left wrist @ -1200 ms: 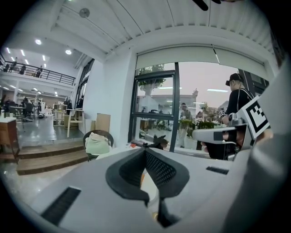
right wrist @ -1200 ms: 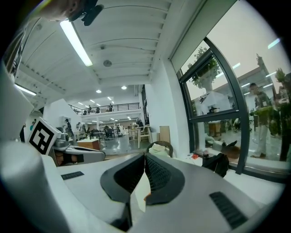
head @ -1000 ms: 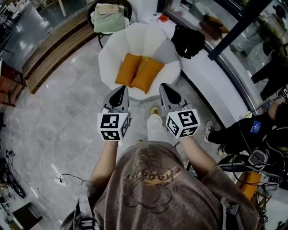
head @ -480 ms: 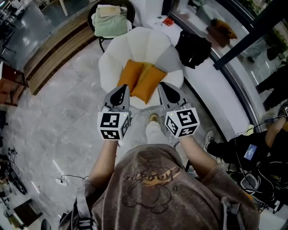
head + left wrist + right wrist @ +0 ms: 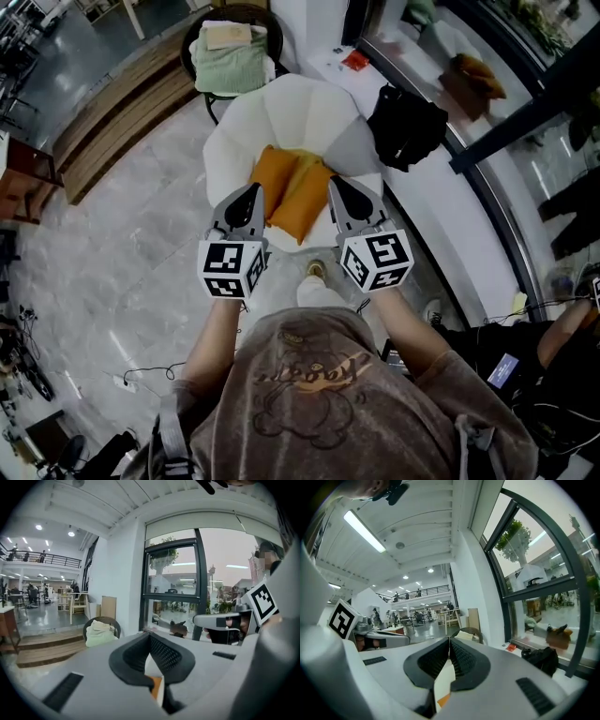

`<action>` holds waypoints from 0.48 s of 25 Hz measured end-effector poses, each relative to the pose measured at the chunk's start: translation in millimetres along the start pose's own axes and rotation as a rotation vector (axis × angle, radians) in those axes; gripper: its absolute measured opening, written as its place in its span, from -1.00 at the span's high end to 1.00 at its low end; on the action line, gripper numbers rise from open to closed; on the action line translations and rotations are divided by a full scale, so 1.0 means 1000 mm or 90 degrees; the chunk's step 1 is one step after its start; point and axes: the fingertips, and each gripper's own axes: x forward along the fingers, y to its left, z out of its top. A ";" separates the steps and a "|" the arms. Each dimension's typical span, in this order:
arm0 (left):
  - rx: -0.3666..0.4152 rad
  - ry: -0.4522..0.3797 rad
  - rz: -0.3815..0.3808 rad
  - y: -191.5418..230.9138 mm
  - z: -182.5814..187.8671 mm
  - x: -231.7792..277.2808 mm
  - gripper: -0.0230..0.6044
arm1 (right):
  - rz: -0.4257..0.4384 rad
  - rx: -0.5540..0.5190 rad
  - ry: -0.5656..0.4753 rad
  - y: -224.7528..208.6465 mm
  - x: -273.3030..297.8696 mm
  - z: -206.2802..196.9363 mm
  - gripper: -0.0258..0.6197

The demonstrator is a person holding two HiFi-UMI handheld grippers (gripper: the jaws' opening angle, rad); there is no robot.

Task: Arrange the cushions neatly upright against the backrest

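Left gripper (image 5: pixel 251 195) and right gripper (image 5: pixel 339 187): jaws pressed together, nothing pinched, hovering over the armchair (image 5: pixel 309 94) front edge, staged to reach. Two orange cushions (image 5: pixel 292 183) lie slumped mid-seat, not upright.

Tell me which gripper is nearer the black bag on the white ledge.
Right. The right gripper hovers at the white chair's front edge, with the black bag ahead to its right. The left gripper is farther off, across the orange cushions.
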 end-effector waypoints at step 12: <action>0.014 0.025 0.007 0.034 0.009 0.073 0.91 | 0.051 0.017 0.037 -0.036 0.079 -0.010 0.85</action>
